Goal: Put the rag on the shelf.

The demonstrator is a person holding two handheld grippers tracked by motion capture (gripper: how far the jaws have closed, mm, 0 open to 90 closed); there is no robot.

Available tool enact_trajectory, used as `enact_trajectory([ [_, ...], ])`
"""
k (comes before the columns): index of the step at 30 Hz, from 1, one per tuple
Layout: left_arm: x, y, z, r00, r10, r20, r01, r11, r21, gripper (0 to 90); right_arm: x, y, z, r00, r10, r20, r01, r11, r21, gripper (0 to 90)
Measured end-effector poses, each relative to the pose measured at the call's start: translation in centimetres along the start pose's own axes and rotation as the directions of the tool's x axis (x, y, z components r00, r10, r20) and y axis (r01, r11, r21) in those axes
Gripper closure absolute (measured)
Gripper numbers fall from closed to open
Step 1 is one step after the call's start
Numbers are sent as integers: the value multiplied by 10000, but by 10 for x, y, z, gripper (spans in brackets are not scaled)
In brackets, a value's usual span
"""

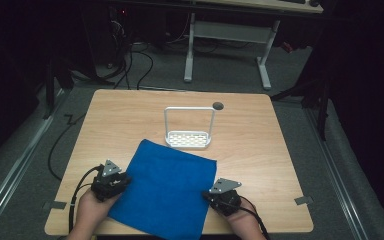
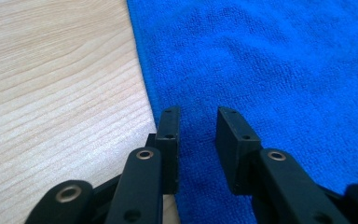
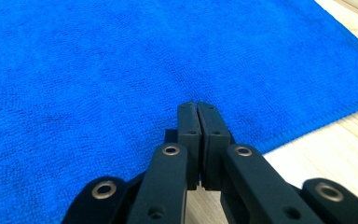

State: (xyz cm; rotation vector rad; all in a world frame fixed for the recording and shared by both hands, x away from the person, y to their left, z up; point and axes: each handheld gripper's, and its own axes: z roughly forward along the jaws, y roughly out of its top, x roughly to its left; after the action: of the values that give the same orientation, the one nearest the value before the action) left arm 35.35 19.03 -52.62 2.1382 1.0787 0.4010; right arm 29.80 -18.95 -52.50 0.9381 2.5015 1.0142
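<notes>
Cloth and rack on a table, a gripper at each lower side.

The cloth point(image 1: 166, 190) lies in the lower centre of the frame on the table point(image 1: 260, 150), the wire-handled rack point(image 1: 188, 131) just above it; the left gripper point(image 1: 111, 181) sits at its left edge, the right gripper point(image 1: 223, 196) at its right edge.

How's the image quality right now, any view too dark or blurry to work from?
High view: table evenly lit, surroundings nearly black, slightly soft. Left gripper view: blue cloth weave sharp, mild sheen on the wood. Right gripper view: cloth crisp near the jaws, the far corner of the picture pale and soft.
</notes>
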Motion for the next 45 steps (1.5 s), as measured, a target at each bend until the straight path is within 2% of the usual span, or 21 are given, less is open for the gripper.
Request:
enact_trajectory([
  [7, -3, -4, -3, 9998, -79, 176, 81, 9999, -81, 710, -8, -4, -4, 9994, 298, 198, -299, 9995, 67, 894],
  [14, -12, -6, -5, 9996, 102, 245, -101, 9999, -28, 709, -14, -5, -5, 9988, 400, 267, -401, 9992, 8, 894],
  [18, -17, -6, -5, 9988, 282, 400, -282, 9996, 4, 709, -23, -9, -8, 9968, 671, 426, -672, 9977, -9, 894],
  [22, -19, -5, -4, 9982, 285, 521, -284, 9996, -12, 709, -30, -11, -10, 9950, 865, 503, -861, 9962, -87, 895],
  [23, -21, -4, -3, 9974, 318, 646, -317, 9995, -16, 709, -35, -13, -11, 9927, 1046, 596, -1042, 9945, -102, 895],
  [26, -25, -3, -3, 9965, 430, 711, -432, 9991, 14, 709, -38, -15, -13, 9916, 1105, 677, -1101, 9939, -96, 894],
  [29, -34, -1, -1, 9942, 744, 775, -750, 9972, 56, 706, -44, -17, -15, 9887, 1210, 880, -1206, 9927, -104, 894],
  [36, -44, 0, 1, 9898, 971, 1041, -984, 9951, 70, 701, -53, -20, -19, 9836, 1394, 1147, -1391, 9902, -101, 894],
  [37, -48, 0, 1, 9873, 1048, 1192, -1061, 9943, 49, 700, -54, -21, -19, 9832, 1378, 1194, -1377, 9904, -89, 894],
  [39, -51, 0, 1, 9861, 1115, 1231, -1133, 9935, 71, 699, -56, -21, -20, 9822, 1392, 1261, -1392, 9902, -86, 893],
  [45, -65, 2, 3, 9774, 1537, 1450, -1562, 9877, 63, 690, -65, -25, -24, 9746, 1630, 1538, -1630, 9865, -122, 893],
])
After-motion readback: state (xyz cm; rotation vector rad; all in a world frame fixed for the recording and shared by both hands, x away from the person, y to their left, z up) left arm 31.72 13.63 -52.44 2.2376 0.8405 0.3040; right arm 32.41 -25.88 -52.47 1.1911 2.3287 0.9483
